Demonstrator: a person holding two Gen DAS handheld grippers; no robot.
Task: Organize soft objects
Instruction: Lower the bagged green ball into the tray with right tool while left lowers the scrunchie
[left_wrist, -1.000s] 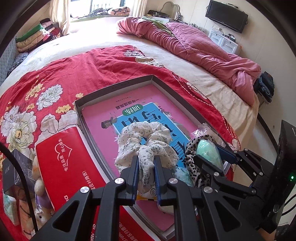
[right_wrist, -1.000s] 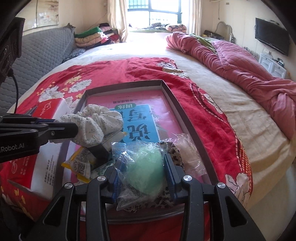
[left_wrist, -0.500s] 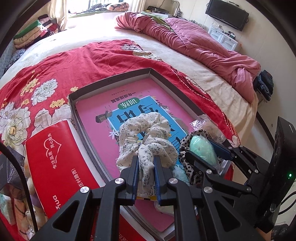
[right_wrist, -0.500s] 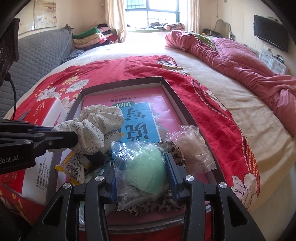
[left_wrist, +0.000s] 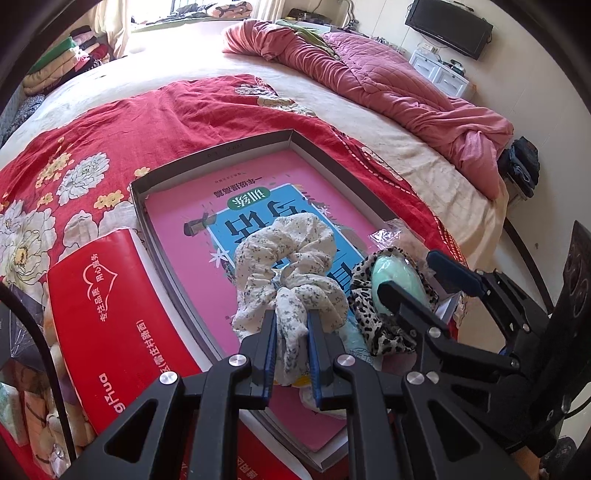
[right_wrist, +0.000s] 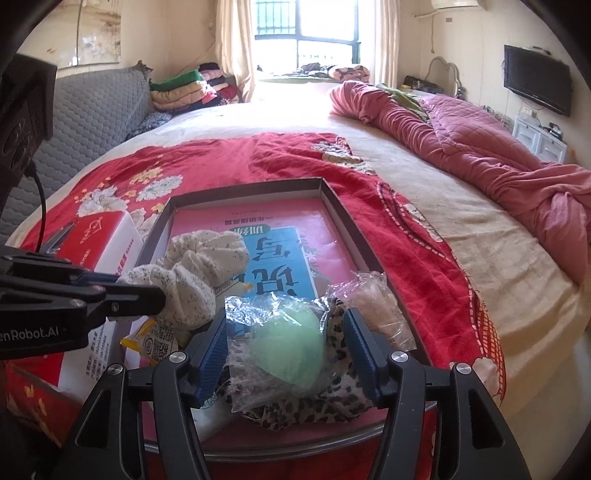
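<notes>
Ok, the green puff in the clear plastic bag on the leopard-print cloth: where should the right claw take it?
Grip the round green puff in the clear plastic bag across its widest middle, coming from the tray's near edge, as the right claw already straddles it. Its jaws have just been opening and no longer press the puff. Close on the puff itself, not the loose crinkled bag, which would probably slip.

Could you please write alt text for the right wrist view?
The right gripper, its jaws just opened, straddles a bagged green puff lying on a leopard-print cloth in a grey tray; the left gripper holds a floral scrunchie.
</notes>
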